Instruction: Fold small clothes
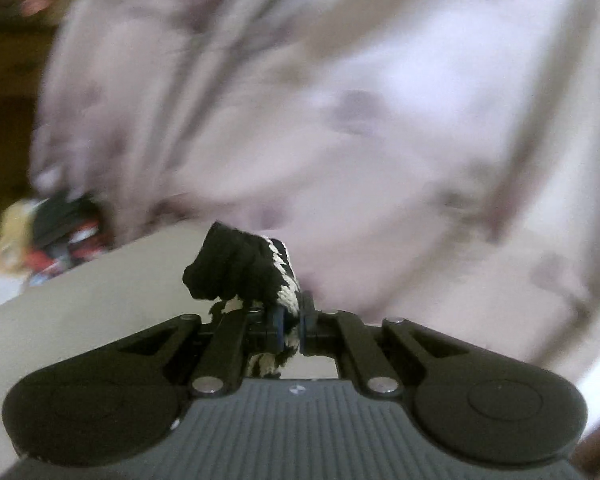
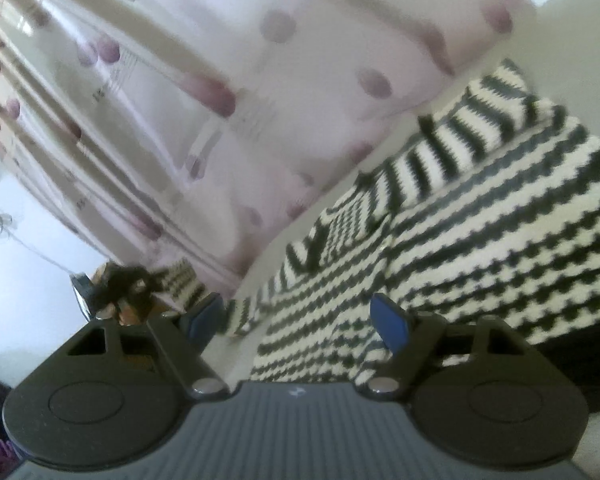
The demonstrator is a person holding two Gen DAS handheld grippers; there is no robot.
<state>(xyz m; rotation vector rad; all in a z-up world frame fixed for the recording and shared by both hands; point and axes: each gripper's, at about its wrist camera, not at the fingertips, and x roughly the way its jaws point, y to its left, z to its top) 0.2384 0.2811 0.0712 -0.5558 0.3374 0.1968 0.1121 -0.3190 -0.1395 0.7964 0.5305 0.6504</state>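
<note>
A black-and-white zigzag knit garment (image 2: 480, 240) lies spread on the white table (image 2: 412, 112), one sleeve folded across its top. My right gripper (image 2: 296, 310) hovers over its near left part, jaws wide apart, with nothing pinched between the blue pads (image 2: 392, 320). My left gripper (image 1: 294, 312) is shut on a bunched end of the knit (image 1: 236, 268), which sticks up in front of the jaws above the table (image 1: 60, 320). In the right wrist view a dark shape holding striped knit (image 2: 180, 280) shows at the far left, too blurred to make out.
A pale pink curtain with purple dots (image 2: 260, 100) hangs right behind the table and fills most of the left wrist view (image 1: 340, 120). Colourful clutter (image 1: 40, 240) lies beyond the table's left edge. Both views are blurred.
</note>
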